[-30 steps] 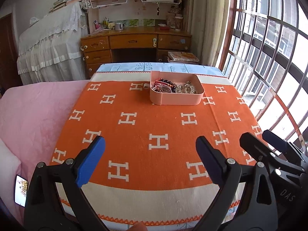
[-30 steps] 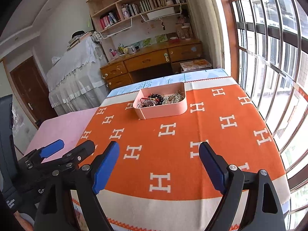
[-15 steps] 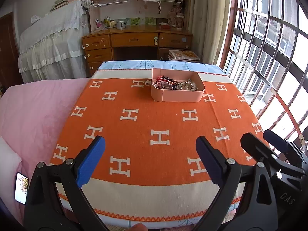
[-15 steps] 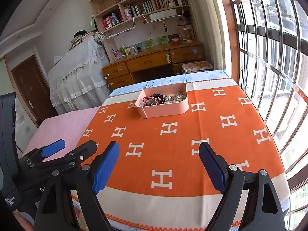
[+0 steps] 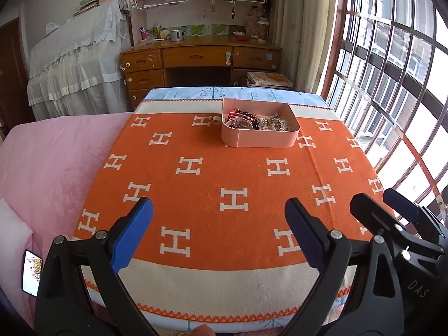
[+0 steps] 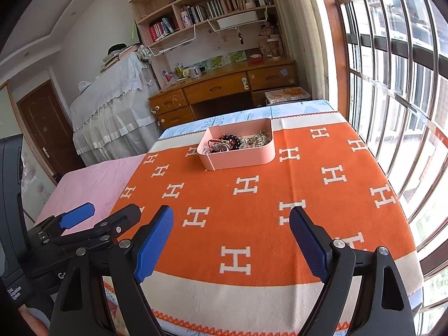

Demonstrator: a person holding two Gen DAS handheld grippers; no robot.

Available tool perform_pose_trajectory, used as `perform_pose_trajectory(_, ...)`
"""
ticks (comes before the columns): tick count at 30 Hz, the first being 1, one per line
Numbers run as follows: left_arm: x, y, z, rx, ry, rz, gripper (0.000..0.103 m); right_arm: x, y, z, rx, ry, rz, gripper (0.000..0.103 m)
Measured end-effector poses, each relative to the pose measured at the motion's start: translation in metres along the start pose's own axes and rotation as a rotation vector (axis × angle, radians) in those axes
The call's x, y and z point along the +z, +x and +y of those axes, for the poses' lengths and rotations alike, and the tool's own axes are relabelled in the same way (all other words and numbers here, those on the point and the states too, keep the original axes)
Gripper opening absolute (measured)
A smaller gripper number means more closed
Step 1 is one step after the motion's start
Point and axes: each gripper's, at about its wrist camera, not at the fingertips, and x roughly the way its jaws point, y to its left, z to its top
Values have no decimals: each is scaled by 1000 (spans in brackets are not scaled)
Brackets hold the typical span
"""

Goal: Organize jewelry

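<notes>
In the left wrist view, the left gripper (image 5: 218,235) was held spread wide and empty above the near edge of the orange blanket (image 5: 224,173). One pink tray (image 5: 259,137) was seen, well apart at the far end. The jewelry (image 5: 257,120) was heaped inside it: a dark bead strand, a reddish piece and a pale glittering cluster could be told apart, but no exact count could be made. A small pale loop (image 5: 215,119) was noted just beside the tray's left wall.

In the right wrist view, the right gripper (image 6: 231,247) was likewise held wide and empty, with the same single tray (image 6: 238,158) far ahead. It was judged that tangled chains could be dragged out together, or the light tray shoved across the soft blanket, if one strand were pinched carelessly.
</notes>
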Motion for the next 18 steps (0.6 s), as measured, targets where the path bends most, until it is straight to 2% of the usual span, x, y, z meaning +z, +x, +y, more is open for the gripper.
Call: perform_pose_trajectory(18,-1,-1,2,0,0,5,94,-1,2,2,1,1,5,86)
